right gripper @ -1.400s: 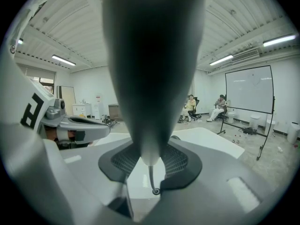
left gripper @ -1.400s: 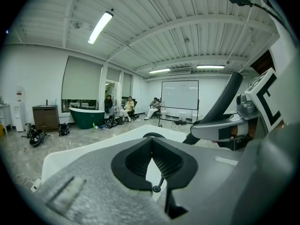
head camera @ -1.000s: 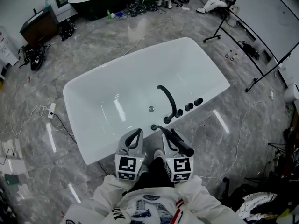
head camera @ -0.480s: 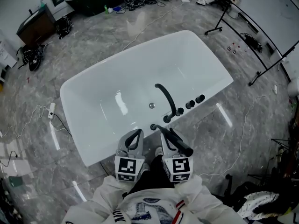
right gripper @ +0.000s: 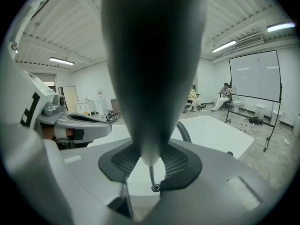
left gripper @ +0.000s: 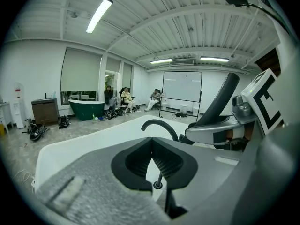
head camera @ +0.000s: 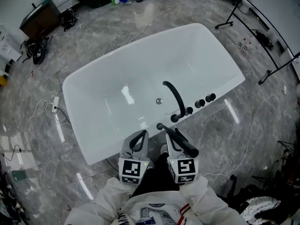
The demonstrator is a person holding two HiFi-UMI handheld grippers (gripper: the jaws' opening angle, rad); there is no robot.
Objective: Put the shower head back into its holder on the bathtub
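Black shower head [head camera: 185, 146] clamped in the right gripper [head camera: 171, 134], its thin end over the near rim of the white bathtub [head camera: 79, 107], just on the near side of the curved spout [head camera: 176, 97]. The left gripper [head camera: 137, 139], jaws pressed together on nothing, hangs beside it on the left. The shower head's bulk blocks most of the right gripper view; its holder cannot be picked out
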